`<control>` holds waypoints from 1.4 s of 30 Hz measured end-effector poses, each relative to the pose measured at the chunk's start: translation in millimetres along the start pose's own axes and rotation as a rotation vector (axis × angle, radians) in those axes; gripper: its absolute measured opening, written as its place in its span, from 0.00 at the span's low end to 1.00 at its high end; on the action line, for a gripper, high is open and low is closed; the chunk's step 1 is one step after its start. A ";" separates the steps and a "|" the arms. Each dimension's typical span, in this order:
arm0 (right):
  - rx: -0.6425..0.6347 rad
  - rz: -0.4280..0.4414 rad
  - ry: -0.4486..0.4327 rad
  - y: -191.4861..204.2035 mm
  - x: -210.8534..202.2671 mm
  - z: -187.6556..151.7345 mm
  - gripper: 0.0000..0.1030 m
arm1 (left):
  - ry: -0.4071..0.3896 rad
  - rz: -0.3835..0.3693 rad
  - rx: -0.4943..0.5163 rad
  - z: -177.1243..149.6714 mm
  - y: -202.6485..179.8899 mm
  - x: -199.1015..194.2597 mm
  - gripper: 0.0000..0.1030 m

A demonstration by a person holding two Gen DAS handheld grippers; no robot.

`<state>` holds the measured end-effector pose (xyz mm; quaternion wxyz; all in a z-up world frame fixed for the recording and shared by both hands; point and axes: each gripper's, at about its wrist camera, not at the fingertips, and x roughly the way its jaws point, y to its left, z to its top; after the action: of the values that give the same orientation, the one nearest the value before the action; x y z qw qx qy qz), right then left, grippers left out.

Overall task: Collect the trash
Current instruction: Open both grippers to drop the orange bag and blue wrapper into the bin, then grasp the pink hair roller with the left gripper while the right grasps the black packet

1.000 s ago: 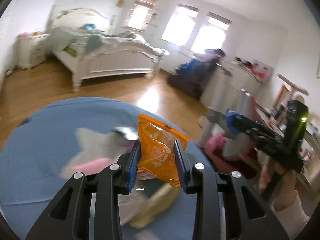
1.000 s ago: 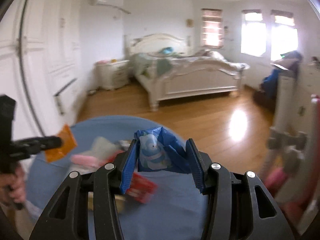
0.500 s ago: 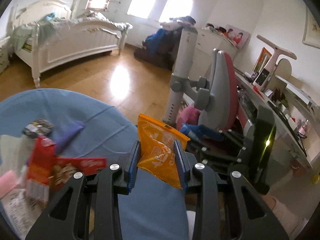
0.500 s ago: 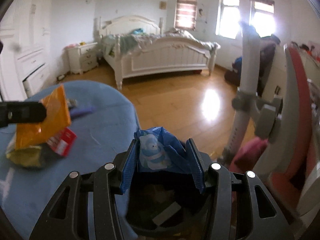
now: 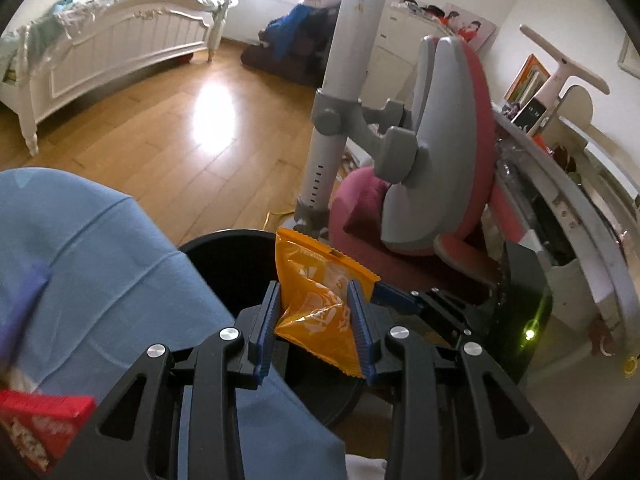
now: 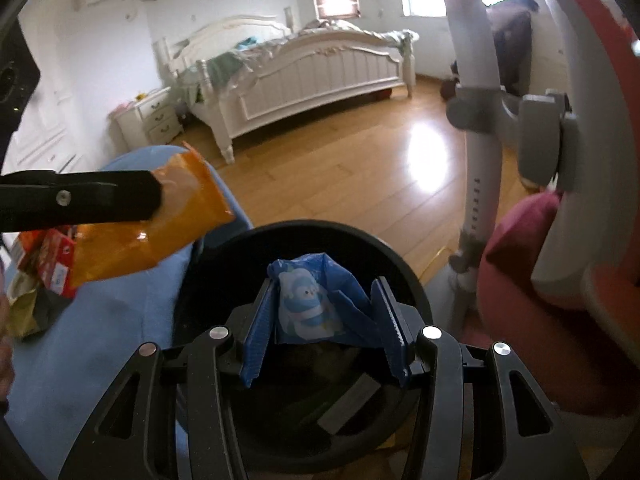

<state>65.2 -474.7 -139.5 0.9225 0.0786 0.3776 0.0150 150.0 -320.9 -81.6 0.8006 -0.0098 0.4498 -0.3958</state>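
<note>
Black bin (image 6: 304, 240) contents sitting dark, possibly wrappers. Right gripper (image 6: 324, 322) is pinching blue penguin wrapper (image 6: 316, 304) over the bin; left gripper (image 5: 316, 316) is clamping orange packet (image 5: 320, 296) at bin's edge. Pink chair (image 5: 440, 152) is crowding nearby.

I have an orange snack packet (image 5: 320, 304) pinched upright between blue pads (image 5: 267, 332), its crimped top edge tilting up and away, its lower corner sagging toward the right pad; from the right wrist view it (image 6: 160, 228) hangs beside the rim of the black trash bin (image 6: 224, 248), over the edge of the blue cloth. I also have a crumpled blue wrapper (image 6: 320, 304) printed with a pale cartoon figure, held directly above the bin's open mouth. The bin is round and dark, standing on the floor against the blue-covered surface, with some dark scraps inside. More wrappers, red (image 6: 52, 260) and yellowish (image 6: 24, 308), lie on the blue cloth at left.
</note>
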 end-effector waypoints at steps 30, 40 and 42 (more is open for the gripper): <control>-0.027 0.078 -0.001 51.3 -28.7 8.4 0.79 | -0.182 0.138 -0.052 -31.2 22.6 -116.4 0.84; -0.148 0.205 -0.001 148.1 -49.6 44.1 0.79 | -0.265 0.338 -0.241 -91.8 130.8 -216.3 0.84; -0.168 0.246 0.007 173.1 -49.3 57.5 0.79 | -0.271 0.379 -0.258 -103.9 154.2 -230.6 0.84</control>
<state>75.7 -315.8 -37.8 0.9156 0.0467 0.3660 0.1599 105.7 -31.6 -36.4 0.9055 -0.0804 0.3790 -0.1730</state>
